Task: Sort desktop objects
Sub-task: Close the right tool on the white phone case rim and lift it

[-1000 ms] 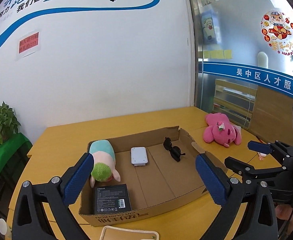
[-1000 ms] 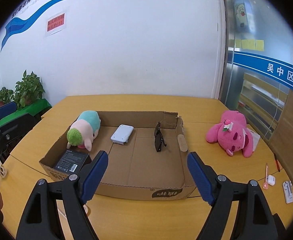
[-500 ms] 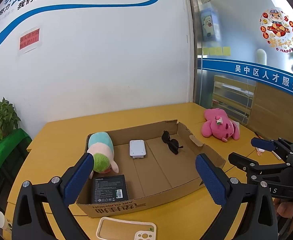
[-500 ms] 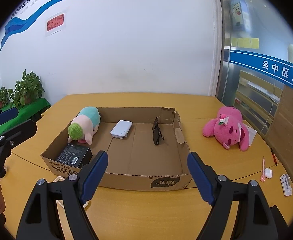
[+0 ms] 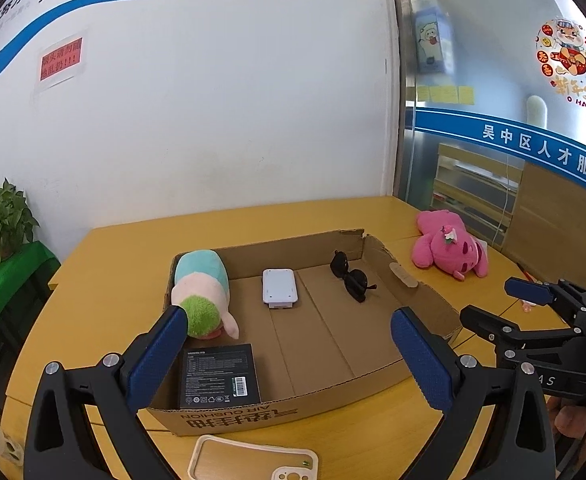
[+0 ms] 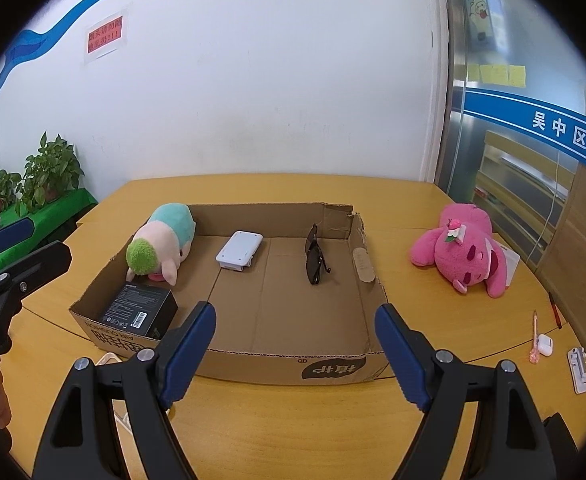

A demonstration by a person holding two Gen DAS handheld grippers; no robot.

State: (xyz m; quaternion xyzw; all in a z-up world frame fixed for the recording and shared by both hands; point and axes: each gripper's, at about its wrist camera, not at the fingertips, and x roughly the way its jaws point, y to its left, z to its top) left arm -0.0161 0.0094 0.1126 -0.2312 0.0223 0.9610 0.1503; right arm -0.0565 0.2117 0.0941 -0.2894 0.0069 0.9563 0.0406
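Note:
A shallow cardboard box point(image 5: 421, 300) point(image 6: 333, 368) sits on the yellow table. In it lie a pastel plush with a green head point(image 5: 201, 292) point(image 6: 161, 244), a black carton point(image 5: 219, 376) point(image 6: 141, 312), a white device point(image 5: 279, 290) point(image 6: 239, 254) and black sunglasses point(image 5: 351, 278) point(image 6: 315, 258). A pink plush point(image 5: 447, 246) point(image 6: 465, 248) lies on the table right of the box. My left gripper point(image 5: 289, 348) is open and empty in front of the box. My right gripper point(image 6: 295, 344) is open and empty at the box's front wall.
A cream phone case point(image 5: 253, 460) lies on the table in front of the box. A pink pen point(image 6: 534, 340), white earbud case point(image 6: 546, 345) and a white clip point(image 6: 579, 370) lie at the table's right edge. Potted plants point(image 6: 49, 172) stand at left.
Both grippers have drawn back from the box a little, so the phone case shows more in the left wrist view. Nothing in the box has moved.

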